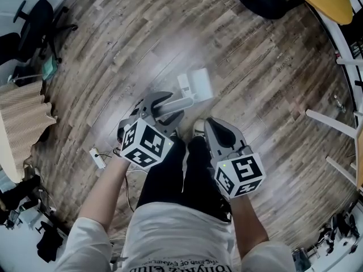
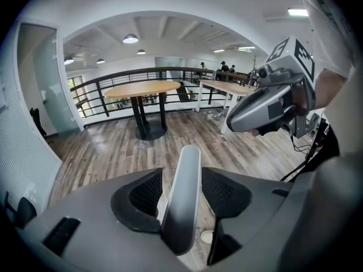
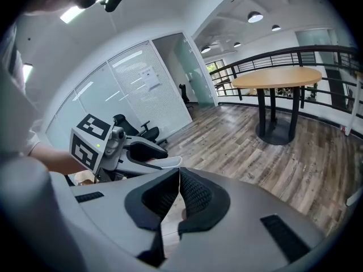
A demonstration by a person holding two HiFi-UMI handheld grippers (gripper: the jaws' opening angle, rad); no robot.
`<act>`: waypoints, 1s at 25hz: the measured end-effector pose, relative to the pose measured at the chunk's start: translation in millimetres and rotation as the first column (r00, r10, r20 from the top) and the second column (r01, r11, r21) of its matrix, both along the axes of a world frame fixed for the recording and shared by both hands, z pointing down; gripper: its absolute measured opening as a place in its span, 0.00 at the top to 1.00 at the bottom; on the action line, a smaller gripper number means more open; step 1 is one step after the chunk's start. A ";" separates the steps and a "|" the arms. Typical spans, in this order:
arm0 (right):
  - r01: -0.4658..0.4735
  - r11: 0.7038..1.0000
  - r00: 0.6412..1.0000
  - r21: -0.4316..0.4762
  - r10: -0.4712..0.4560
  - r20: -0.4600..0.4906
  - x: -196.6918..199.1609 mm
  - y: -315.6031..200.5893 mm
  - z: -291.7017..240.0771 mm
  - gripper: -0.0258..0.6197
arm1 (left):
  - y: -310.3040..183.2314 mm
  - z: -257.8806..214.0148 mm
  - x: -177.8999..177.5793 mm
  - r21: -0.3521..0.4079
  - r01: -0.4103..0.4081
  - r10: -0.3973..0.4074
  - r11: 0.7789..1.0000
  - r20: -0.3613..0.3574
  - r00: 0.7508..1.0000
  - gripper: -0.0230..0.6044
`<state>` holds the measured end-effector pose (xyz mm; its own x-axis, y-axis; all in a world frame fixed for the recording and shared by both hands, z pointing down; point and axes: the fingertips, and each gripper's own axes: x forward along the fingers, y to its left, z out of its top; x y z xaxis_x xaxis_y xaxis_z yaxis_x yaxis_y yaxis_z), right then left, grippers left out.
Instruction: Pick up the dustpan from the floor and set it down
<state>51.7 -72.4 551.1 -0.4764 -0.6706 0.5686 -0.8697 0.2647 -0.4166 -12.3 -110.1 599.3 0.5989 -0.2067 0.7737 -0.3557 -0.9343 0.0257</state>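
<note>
- Between the jaws of the left gripper (image 2: pixel 181 173) stands the grey handle (image 2: pixel 184 208) of the dustpan (image 1: pixel 197 84), running lengthwise along the gap. The jaws stand apart, wider than the handle, and a strip of floor shows between it and the left pad. The pads do not clamp it.
- In the head view that handle slants up and to the right from the left gripper to the dustpan's white pan. The pan lies on the wooden floor (image 1: pixel 266 67) just ahead of the gripper, and its outline is blurred.
- The right gripper (image 3: pixel 177 173) has its jaws together, pad against pad, with nothing between them. The dustpan is off to its left, clear of its jaws.
- The two grippers hang side by side over the person's legs, near each other but not touching, and both tilt downward.
- A round table (image 2: pixel 142 88) stands farther off on the same floor.
</note>
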 end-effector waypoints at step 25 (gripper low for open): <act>-0.021 0.999 1.000 -0.046 0.022 0.021 3.8 -1.7 16.5 0.92 | 9.8 34.7 13.2 -0.031 -0.211 0.213 0.977 0.117 0.970 0.84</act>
